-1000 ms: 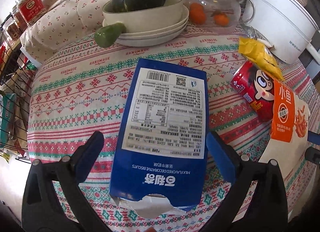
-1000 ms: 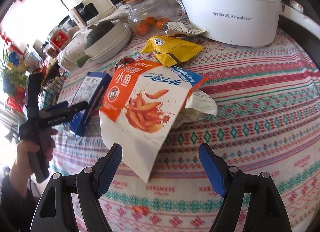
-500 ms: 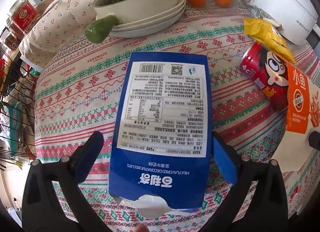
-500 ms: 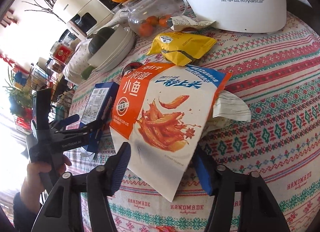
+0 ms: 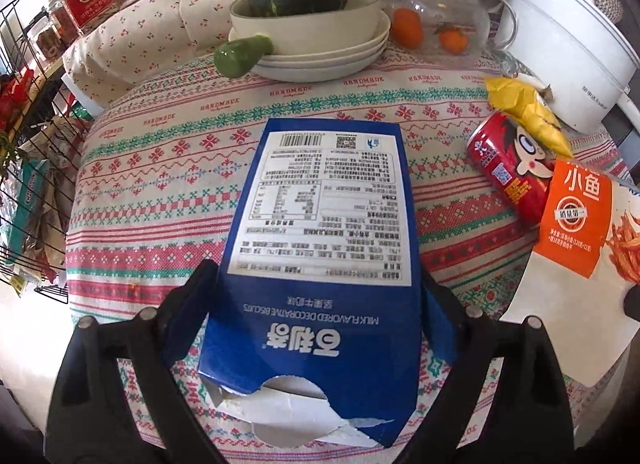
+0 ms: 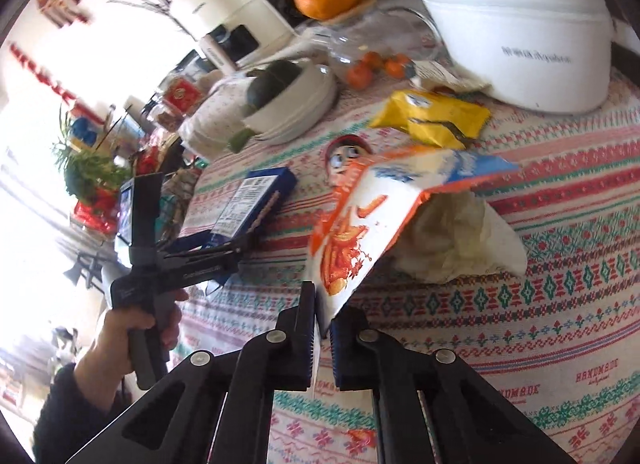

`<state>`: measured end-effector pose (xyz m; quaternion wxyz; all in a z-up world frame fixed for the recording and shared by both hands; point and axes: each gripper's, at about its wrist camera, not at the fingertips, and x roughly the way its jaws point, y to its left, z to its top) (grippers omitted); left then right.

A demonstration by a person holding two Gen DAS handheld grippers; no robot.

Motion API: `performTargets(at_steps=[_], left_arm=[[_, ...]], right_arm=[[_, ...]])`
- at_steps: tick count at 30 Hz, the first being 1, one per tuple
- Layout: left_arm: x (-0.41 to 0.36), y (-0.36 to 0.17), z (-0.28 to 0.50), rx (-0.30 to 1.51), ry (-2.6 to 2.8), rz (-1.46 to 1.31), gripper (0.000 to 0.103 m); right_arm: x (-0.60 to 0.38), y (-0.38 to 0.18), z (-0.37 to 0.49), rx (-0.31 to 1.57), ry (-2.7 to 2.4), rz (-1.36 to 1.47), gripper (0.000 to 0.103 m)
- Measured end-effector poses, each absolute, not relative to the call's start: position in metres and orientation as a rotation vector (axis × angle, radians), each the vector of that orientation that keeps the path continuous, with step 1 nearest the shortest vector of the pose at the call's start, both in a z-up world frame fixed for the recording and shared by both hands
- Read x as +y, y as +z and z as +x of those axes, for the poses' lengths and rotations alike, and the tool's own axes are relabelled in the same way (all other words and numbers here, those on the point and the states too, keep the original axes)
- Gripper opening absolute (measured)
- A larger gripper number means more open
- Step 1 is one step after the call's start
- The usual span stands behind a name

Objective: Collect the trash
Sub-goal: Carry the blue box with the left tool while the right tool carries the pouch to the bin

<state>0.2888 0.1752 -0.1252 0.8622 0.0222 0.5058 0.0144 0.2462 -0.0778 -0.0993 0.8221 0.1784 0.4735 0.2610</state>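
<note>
- Two grippers hold trash: the left gripper (image 5: 316, 296) clamps the blue biscuit box (image 5: 320, 232) on the tablecloth (image 5: 160, 184); the right gripper (image 6: 322, 328) pinches the orange snack bag (image 6: 360, 232)
- A red can (image 5: 504, 168) and yellow wrapper (image 5: 524, 108) lie beside the box
- Only the right wrist view shows crumpled paper (image 6: 460, 236) under the bag
</note>
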Motion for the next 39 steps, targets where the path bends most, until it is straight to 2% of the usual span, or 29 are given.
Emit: performTargets(at_steps=[5, 16, 25, 34, 39], left_arm=[[0.162, -0.106, 0.261, 1.022, 0.007, 0.027, 0.091], [0.121, -0.073, 0.200, 0.984, -0.106, -0.033, 0.091], [0.051, -0.047, 0.135, 0.930, -0.267, -0.053, 0.091], [-0.023, -0.059, 0.080, 0.931, -0.419, -0.020, 0.091], [-0.059, -0.071, 0.056, 0.956, -0.503, 0.031, 0.091]], right_arm=[[-0.081, -0.077, 0.225, 0.980, 0.568, 0.334, 0.003], [-0.128, -0.041, 0.170, 0.916, 0.539, 0.366, 0.003], [-0.196, -0.016, 0.105, 0.844, 0.476, 0.368, 0.003], [-0.260, -0.006, 0.038, 0.794, 0.369, 0.318, 0.003], [-0.292, -0.019, 0.009, 0.864, 0.300, 0.349, 0.003]])
